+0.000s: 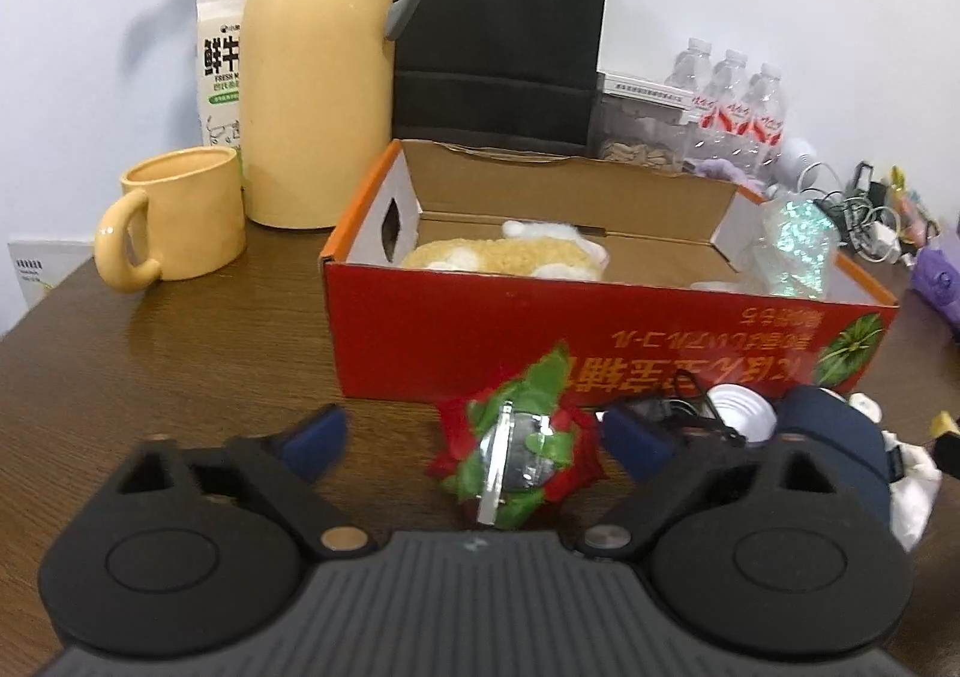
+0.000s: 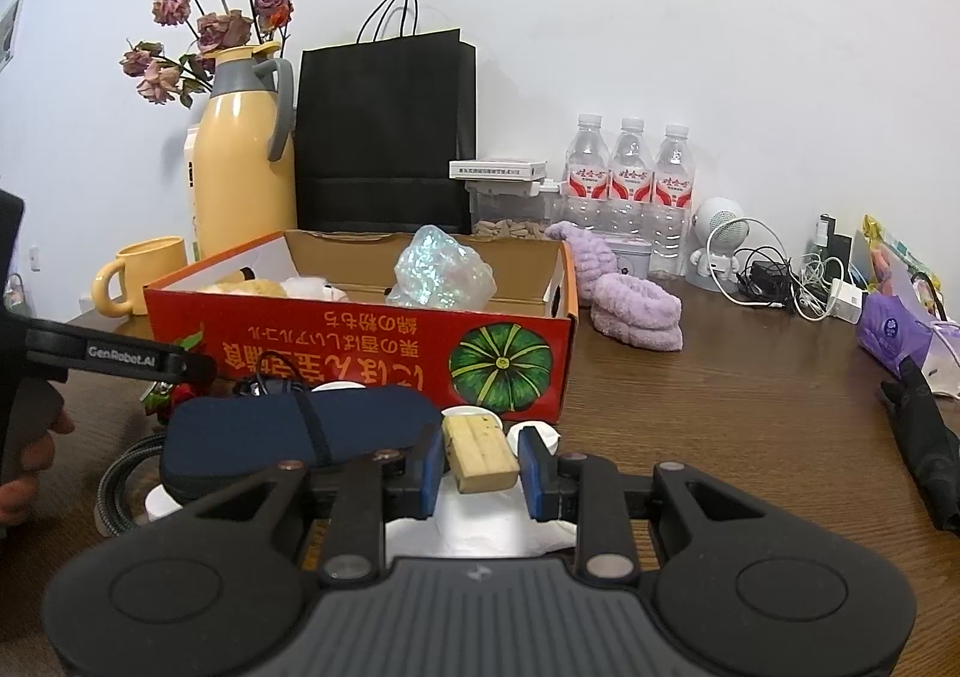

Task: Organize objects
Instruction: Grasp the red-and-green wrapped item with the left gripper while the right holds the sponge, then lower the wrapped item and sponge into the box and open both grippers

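A red and green foil-wrapped flower ornament (image 1: 516,455) lies on the brown table (image 1: 180,377), in front of the red cardboard box (image 1: 600,329). My left gripper (image 1: 474,428) straddles the ornament, open, with both blue pads clear of it. In the right wrist view its black fingers (image 2: 120,359) reach in from the left, held by a hand (image 2: 24,461). My right gripper (image 2: 481,443) is shut on a tan cork-like block (image 2: 480,464), above white tissue (image 2: 480,533). The box (image 2: 360,341) holds a tan plush toy (image 1: 510,257) and an iridescent wrapped bundle (image 2: 441,272).
A dark blue pouch (image 2: 288,431) and white lids (image 1: 738,413) lie before the box. Behind it stand a yellow mug (image 1: 180,215), a yellow thermos (image 1: 318,77), a black paper bag (image 2: 384,137) and water bottles (image 2: 630,179). To the right lie purple fabric (image 2: 630,311), cables (image 2: 774,275) and a black umbrella (image 2: 924,437).
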Demonstrator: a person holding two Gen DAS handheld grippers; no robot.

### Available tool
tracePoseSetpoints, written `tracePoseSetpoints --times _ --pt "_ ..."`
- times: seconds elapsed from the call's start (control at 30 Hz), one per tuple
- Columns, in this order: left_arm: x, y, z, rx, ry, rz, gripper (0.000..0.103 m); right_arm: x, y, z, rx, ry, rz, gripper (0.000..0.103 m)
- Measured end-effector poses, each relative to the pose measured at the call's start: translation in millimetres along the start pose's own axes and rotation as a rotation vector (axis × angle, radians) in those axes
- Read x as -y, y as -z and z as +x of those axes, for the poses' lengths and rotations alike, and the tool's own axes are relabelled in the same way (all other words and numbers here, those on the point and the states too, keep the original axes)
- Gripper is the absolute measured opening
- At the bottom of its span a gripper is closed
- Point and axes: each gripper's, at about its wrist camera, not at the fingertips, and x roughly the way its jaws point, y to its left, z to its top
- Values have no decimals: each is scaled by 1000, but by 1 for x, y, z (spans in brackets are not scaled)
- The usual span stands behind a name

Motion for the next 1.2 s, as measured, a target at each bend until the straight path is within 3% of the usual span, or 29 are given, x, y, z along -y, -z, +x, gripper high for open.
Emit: tracePoseSetpoints --times 0.03,0.13,0.63,0.9,1.2 --pt "0 1 -1 -7 2 -1 49 0 0 0 1 2 0 25" --pt "0 2 -4 -2 20 -6 42 -1 0 0 3 7 1 25" --pt "18 2 -42 118 18 38 40 -11 -6 -7 67 6 8 25" --pt "31 -38 -53 209 43 13 40 -31 -48 10 128 -88 -21 25" --pt "34 -87 -12 261 -9 -16 40 -56 -97 68 173 -126 -56 25"
